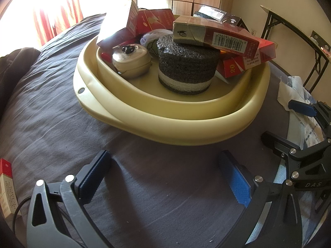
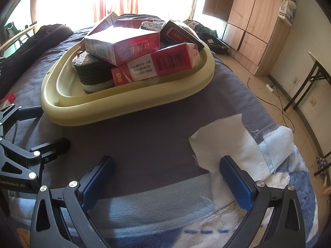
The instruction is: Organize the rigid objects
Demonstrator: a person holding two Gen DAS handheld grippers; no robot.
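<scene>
A cream plastic basin point(image 1: 144, 113) point(image 2: 128, 103) sits on a dark grey bedsheet. It holds several red cartons point(image 1: 227, 37) point(image 2: 128, 47), a round black and white foam block point(image 1: 186, 70) point(image 2: 93, 76) and a beige round case point(image 1: 132, 62). A red and white carton point(image 1: 7, 188) lies on the sheet at the far left, outside the basin. My left gripper point(image 1: 165, 177) is open and empty, just in front of the basin. My right gripper point(image 2: 167, 179) is open and empty, over the bed's near edge by a white cloth point(image 2: 227, 142).
A white and blue blanket point(image 2: 206, 223) covers the bed's near edge. A wooden wardrobe point(image 2: 248, 20) stands at the back right. A folding table point(image 2: 318, 70) stands on the right, with cables on the floor. Red curtains point(image 1: 53, 14) hang at the bright window.
</scene>
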